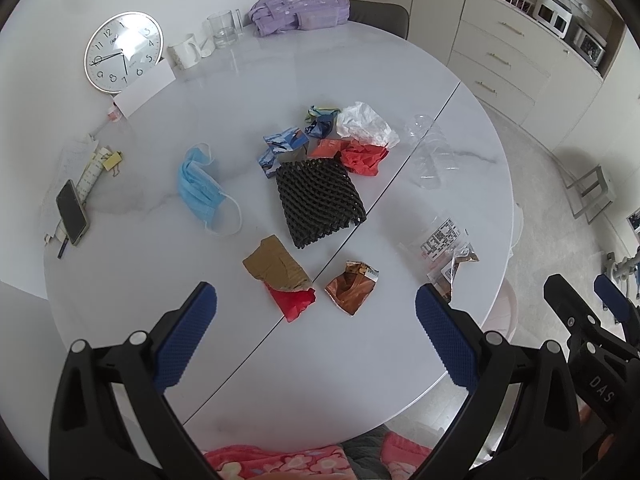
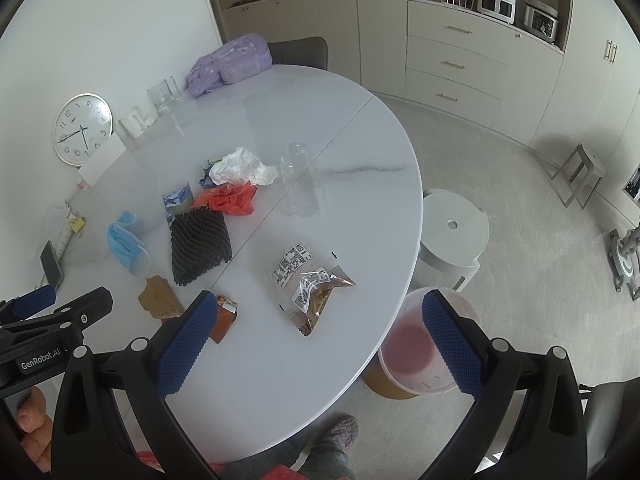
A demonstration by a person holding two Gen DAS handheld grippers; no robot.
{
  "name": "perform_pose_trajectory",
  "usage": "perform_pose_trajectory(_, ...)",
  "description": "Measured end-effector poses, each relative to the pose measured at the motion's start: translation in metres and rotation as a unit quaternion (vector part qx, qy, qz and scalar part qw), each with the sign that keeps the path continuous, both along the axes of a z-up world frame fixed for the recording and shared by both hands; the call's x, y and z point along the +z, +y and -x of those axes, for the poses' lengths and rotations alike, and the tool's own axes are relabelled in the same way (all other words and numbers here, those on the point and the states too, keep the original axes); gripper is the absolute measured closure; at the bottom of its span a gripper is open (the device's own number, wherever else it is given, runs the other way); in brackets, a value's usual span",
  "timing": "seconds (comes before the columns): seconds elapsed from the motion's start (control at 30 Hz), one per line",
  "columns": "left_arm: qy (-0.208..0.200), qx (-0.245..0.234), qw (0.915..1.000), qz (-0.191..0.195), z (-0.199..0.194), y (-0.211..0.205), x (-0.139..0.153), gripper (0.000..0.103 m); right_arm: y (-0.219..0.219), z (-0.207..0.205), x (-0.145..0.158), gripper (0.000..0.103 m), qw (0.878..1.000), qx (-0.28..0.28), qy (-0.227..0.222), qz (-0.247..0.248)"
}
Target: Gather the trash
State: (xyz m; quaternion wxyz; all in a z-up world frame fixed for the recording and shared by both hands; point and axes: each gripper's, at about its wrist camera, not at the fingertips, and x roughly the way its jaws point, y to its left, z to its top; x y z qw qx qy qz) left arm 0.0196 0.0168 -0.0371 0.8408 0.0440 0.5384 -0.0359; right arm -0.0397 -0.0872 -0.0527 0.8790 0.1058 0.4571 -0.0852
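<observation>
Left gripper (image 1: 316, 328) hovers wide open and empty above the near edge of a round white table (image 1: 280, 380). Just ahead of its fingers lie a brown and red wrapper (image 1: 280, 276) and a copper foil wrapper (image 1: 352, 286); farther ahead sit a black foam net (image 1: 320, 202), a blue face mask (image 1: 202, 188) and crumpled paper (image 1: 366, 124).

Right gripper (image 2: 320, 338) is likewise spread wide, holding nothing. Clear snack bags (image 2: 310, 286) lie ahead of it, and a pink bin (image 2: 416, 346) stands on the floor behind its right finger. No trash appears collected yet; seemingly everything remains.
</observation>
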Motion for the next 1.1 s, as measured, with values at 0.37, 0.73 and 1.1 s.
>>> perform_pose_trajectory(0.37, 0.014, 0.008, 0.9996, 0.022, -0.022, 0.031, -0.035, 0.008, -0.002, -0.012, -0.028, 0.002, 0.999, -0.031, 0.001, -0.031)
perform_pose_trajectory(0.73, 0.08, 0.0, 0.9968, 0.005, -0.07, 0.07, -0.125, 0.008, 0.005, -0.033, -0.107, 0.002, 0.992, -0.074, 0.074, -0.075)
perform_pose_trajectory(1.1, 0.166, 0.085, 0.9758, 0.114, -0.103, 0.109, -0.17, 0.008, 0.014, -0.045, -0.123, 0.002, 0.987, -0.104, 0.094, -0.074)
